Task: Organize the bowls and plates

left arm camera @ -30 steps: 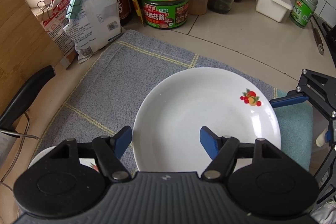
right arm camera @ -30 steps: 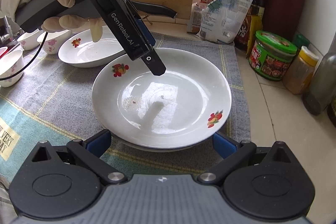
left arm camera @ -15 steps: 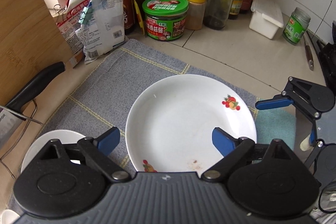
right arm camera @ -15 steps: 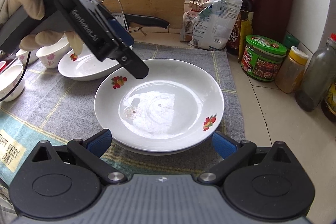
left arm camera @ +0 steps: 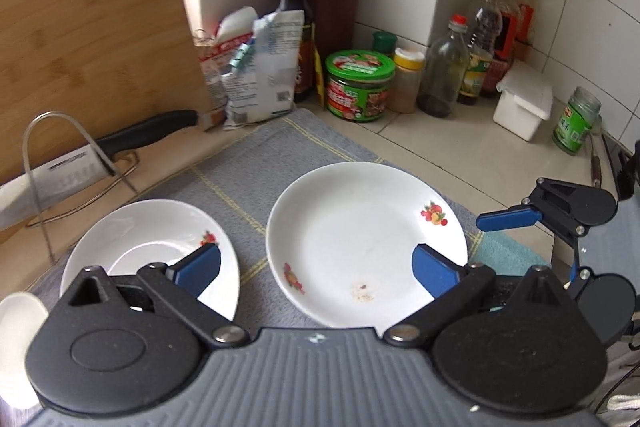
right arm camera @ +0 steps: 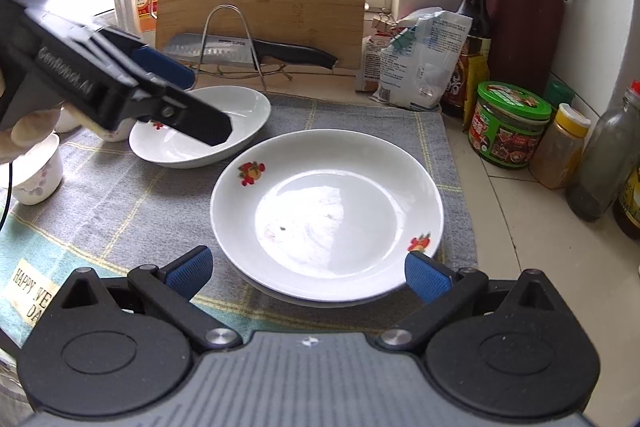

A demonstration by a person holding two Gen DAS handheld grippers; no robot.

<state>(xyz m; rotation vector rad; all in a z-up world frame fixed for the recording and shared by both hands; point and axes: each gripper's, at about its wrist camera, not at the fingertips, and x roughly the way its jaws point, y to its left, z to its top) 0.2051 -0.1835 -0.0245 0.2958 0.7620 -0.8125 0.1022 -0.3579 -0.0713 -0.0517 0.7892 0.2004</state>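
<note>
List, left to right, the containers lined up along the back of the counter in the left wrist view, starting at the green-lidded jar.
Green-lidded jar → yellow-capped spice jar → clear glass bottle with red cap → white lidded box → small green-labelled jar.

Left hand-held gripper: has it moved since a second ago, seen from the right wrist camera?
Yes. The left hand-held gripper has pulled back left off the big plate and now hangs over the smaller dish, jaws just opened, holding nothing.
</note>
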